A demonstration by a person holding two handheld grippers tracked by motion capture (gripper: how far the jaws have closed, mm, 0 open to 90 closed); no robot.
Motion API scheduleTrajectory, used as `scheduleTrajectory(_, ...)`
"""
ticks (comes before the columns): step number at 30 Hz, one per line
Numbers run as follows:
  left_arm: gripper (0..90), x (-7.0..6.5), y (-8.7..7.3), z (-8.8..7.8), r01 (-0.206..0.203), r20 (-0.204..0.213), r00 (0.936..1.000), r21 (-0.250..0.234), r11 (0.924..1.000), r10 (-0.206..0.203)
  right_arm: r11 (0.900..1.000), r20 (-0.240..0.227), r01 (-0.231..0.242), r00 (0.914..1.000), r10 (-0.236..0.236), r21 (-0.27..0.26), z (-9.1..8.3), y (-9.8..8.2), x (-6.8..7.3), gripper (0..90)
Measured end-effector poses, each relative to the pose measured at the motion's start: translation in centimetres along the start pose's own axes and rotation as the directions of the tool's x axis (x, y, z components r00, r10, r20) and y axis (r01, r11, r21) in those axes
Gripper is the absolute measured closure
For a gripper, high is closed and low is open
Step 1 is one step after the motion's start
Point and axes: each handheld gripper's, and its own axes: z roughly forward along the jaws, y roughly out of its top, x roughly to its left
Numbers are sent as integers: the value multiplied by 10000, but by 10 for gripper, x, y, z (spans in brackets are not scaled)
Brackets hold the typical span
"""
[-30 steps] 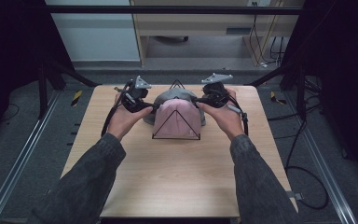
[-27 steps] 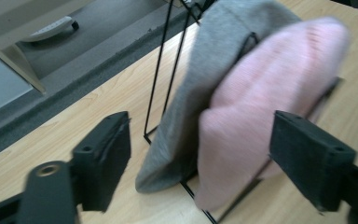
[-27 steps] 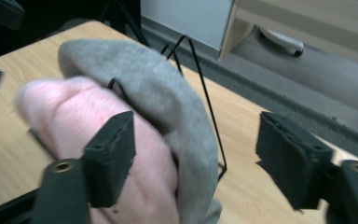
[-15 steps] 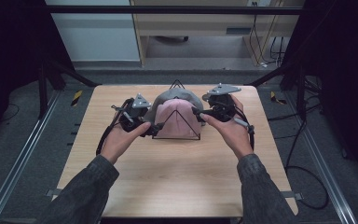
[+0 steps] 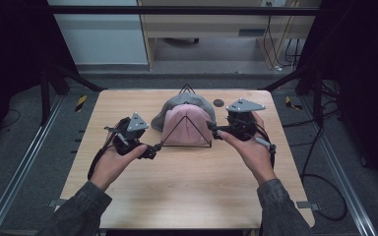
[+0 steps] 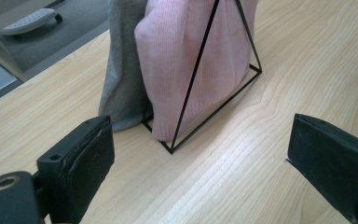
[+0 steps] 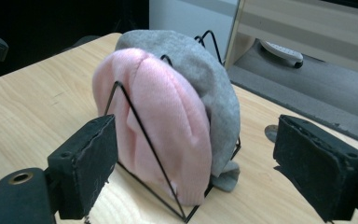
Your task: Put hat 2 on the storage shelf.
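Hats: pink hat [image 5: 186, 123], grey hat [image 5: 177, 105] on wire rack [image 5: 187, 143], between released fingers of left gripper [image 5: 153, 147], right gripper [image 5: 212, 129], jaws just opened, empty. Step: release done; next, back hands away.

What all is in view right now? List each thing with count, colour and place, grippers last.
pink knit hat: one, pink, propped in the wire stand at the table's middle, nearest the person
grey knit hat: one, grey, directly behind the pink one on the same stand
wire stand: one, black, triangular frame holding both hats
small round disc: one, dark, on the table beside the stand's far right
table: one, light wood
left gripper: one, black, fingers open, just left of the stand, holding nothing
right gripper: one, black, fingers open, just right of the stand, holding nothing
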Motion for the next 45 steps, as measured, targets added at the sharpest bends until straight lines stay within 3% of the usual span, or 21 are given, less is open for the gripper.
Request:
scheduleTrajectory(8,60,-4,-23,-5,-106,93,9999,47,9999,105,9998,-188,124,9998,-121,149,-9,-18,8,100)
scheduleTrajectory(15,49,-7,-46,1,-48,185,9998,231,9997,44,9990,-272,166,9995,-155,420,-12,-42,10,85)
scheduleTrajectory(21,45,-8,-61,5,8,243,9997,368,9993,-17,9977,-212,-102,9997,116,675,-11,-64,7,83)
scheduleTrajectory(29,38,-2,-83,16,-30,233,9997,1052,9944,5,9926,-173,-293,9994,316,1175,-8,-89,3,84)
scheduleTrajectory(35,40,1,-101,22,-51,341,9994,1629,9866,-4,9845,-317,-439,9982,499,1698,-6,-112,4,80)
scheduleTrajectory(39,40,2,-107,24,-23,415,9991,1754,9845,-51,9797,-380,-472,9977,556,1947,-5,-121,4,77)
scheduleTrajectory(45,43,4,-118,33,143,354,9991,2163,9762,-225,9608,-665,-634,9942,843,2700,1,-141,3,71)
